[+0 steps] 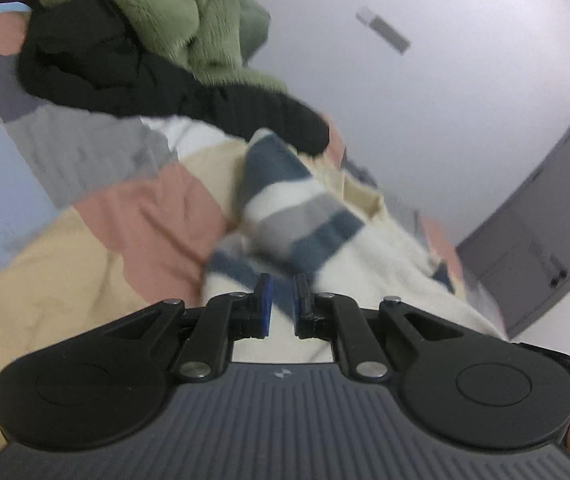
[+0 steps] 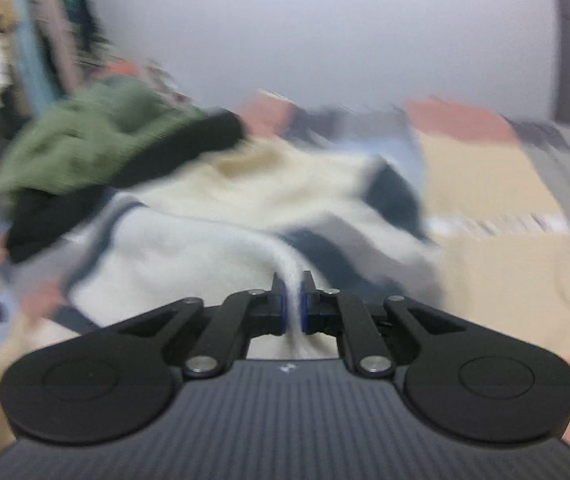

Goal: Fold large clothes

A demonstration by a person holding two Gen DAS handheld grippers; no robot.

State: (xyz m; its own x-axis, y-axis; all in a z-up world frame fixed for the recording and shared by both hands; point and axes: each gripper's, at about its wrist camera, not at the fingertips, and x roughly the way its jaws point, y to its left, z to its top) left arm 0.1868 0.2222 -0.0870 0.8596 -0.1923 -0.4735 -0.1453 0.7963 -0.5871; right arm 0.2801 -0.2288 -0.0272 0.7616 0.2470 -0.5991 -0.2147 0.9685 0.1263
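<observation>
— What has your right tool (image 2: pixel 293 300) got?

— A bunched ridge of the cream sweater (image 2: pixel 213 216) with the navy and grey stripes. My right tool is clamped on it; the white knit runs straight between the two blue pads (image 2: pixel 283 304) and the fabric rises toward them in a fold. That view is badly smeared, so I can't make out which edge of the garment it is.

— And the left one?

— My left tool (image 1: pixel 281 306) has its fingers close together with a narrow gap, and striped cloth of the same sweater (image 1: pixel 285 216) shows in that gap. Whether the pads are pinching the fabric or it simply lies behind them, I cannot tell.

— Where is the sweater lying?

— On a bed, over a patchwork blanket (image 1: pixel 85 248) with blocks of tan, salmon, grey and pale blue. In the left view a striped part of it humps up just ahead of my fingers, and the plain cream body spreads off to the right. In the right view the cream body fills the middle, with a dark navy band to the right of centre.

— Anything else on the bed?

— A heap of other clothes beyond the sweater: a fuzzy olive-green garment (image 1: pixel 173 8) resting on top of a black garment (image 1: pixel 133 76). One black sleeve reaches out and its end touches the far side of the striped sweater. Behind all this is a plain pale wall (image 1: pixel 425 120) and a grey cabinet (image 1: pixel 545 232) at the right of the left view.
</observation>
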